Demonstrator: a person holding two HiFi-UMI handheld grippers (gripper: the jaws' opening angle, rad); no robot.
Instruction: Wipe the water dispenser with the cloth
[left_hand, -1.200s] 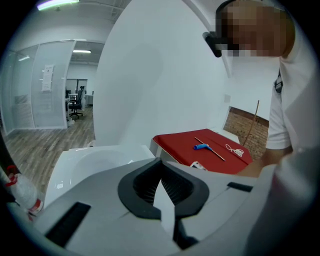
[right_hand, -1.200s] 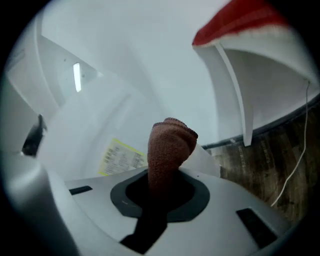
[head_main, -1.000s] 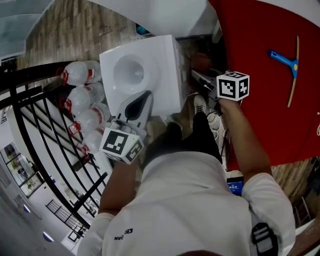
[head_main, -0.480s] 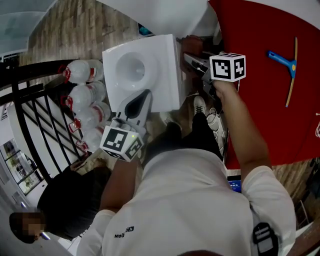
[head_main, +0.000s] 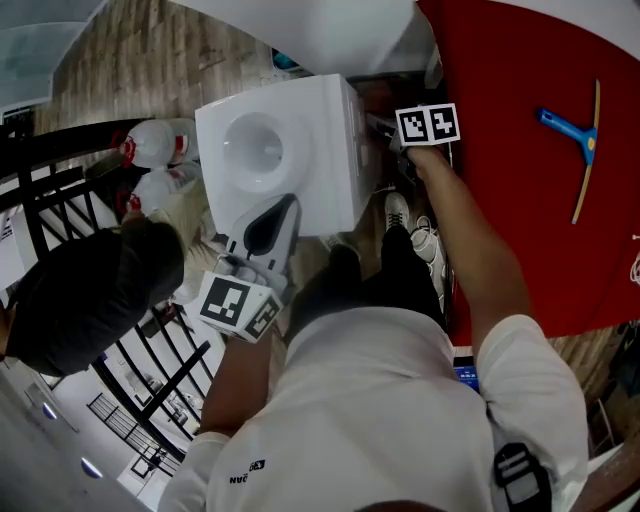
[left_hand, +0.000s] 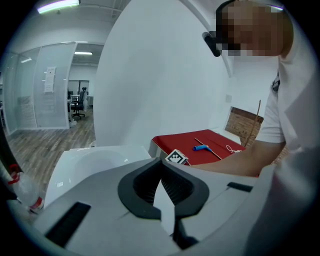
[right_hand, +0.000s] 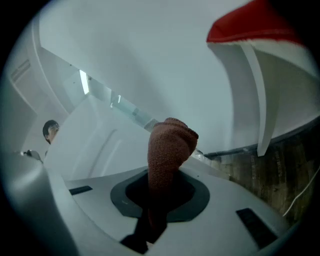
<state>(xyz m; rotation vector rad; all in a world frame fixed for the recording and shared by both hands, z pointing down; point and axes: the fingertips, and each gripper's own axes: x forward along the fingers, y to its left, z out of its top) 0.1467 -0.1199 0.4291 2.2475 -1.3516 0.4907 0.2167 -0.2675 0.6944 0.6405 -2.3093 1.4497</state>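
1. Water dispenser (head_main: 305, 175) stands white and square-topped just ahead of the person, between the two grippers, with a round well in its top.
2. Red table (head_main: 520, 190) lies to its right, cut off by the picture's edge.
3. A person in dark clothes (head_main: 90, 290) at the left covers most of the water bottles (head_main: 150, 140).
4. Left gripper (head_main: 291, 205) hovers over the dispenser's near edge, jaws brought together on nothing.
5. Right gripper (right_hand: 167, 175) is at the dispenser's right side, jaws clamped on the cloth (right_hand: 169, 145).
6. The cloth, rust-brown knit, sticks up past the jaws close to a white panel; whether it touches cannot be told, and the head view hides it.
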